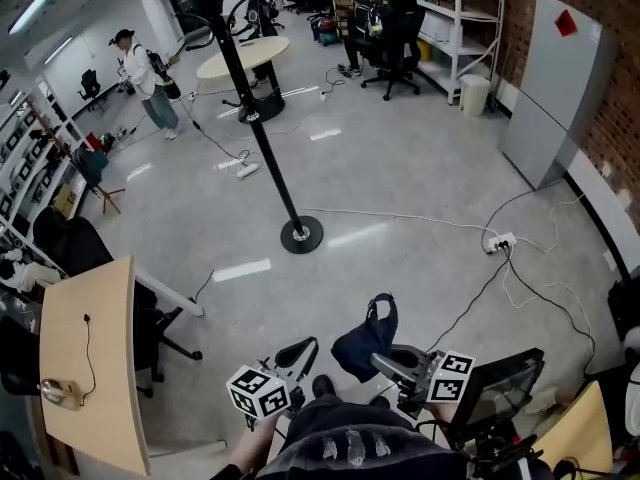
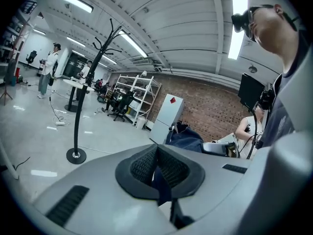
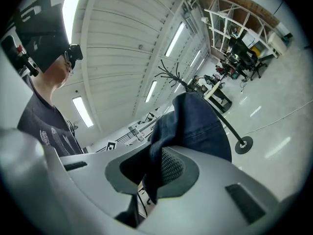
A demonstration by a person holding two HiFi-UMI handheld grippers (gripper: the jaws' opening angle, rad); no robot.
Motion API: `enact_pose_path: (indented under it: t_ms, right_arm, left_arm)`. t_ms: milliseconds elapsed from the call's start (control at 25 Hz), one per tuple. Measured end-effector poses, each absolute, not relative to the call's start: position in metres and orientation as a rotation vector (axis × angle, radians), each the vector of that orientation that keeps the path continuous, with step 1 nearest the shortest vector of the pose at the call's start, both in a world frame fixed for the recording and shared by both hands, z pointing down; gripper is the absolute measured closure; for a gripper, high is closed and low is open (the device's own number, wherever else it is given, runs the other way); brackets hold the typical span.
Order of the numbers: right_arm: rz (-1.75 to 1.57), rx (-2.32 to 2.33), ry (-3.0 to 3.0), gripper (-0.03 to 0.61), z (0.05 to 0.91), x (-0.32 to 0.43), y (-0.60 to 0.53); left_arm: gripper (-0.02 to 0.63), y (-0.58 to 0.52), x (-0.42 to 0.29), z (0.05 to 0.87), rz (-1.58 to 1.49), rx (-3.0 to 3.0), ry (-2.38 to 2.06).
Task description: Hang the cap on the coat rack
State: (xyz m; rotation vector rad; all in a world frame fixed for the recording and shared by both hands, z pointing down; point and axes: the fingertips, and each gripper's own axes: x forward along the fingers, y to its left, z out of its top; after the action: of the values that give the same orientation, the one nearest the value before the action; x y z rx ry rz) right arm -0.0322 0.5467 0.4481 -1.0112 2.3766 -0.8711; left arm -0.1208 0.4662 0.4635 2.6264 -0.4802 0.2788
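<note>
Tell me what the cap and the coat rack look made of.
Cap: dark blue denim-like cloth, matte; it folds softly and shows a stitched seam.
Coat rack: probably metal with a black finish; thin, straight and rigid-looking.

Polished grey floor (image 1: pixel 400 158), with a white cable (image 1: pixel 400 215) running to a power strip (image 1: pixel 497 241). Round table (image 1: pixel 243 58) at far back, with a person in a cap (image 1: pixel 145 78) standing left of it. Grey cabinet (image 1: pixel 555 88) against the brick wall (image 1: pixel 615 118). White bin (image 1: pixel 474 95) beside the shelving (image 1: pixel 450 13). Wooden desk (image 1: pixel 85 368) at near left.

Dark blue cap (image 1: pixel 362 346), apart from upright black coat rack (image 1: pixel 301 235)
</note>
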Motion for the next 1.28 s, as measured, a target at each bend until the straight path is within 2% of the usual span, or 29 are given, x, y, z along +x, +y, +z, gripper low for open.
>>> enact_pose_path:
  t_ms: [680, 1080, 1280]
  right_arm:
    - [-0.940, -1.083, 2.415, 0.546, 0.434, -0.122, 0.427]
    - [-0.940, -1.030, 2.475, 0.546, 0.441, -0.173, 0.366]
    - [-0.965, -1.037, 2.460, 0.546, 0.435, -0.181, 0.370]
  left_arm:
    - [0.606, 0.329, -0.202, 0.451, 0.101, 2.609, -0.465]
    - [0.606, 0.279, -0.268, 0.458, 0.028, 2.608, -0.548]
    - [0.606, 0.284, -0.274, 0.461, 0.046, 2.586, -0.527]
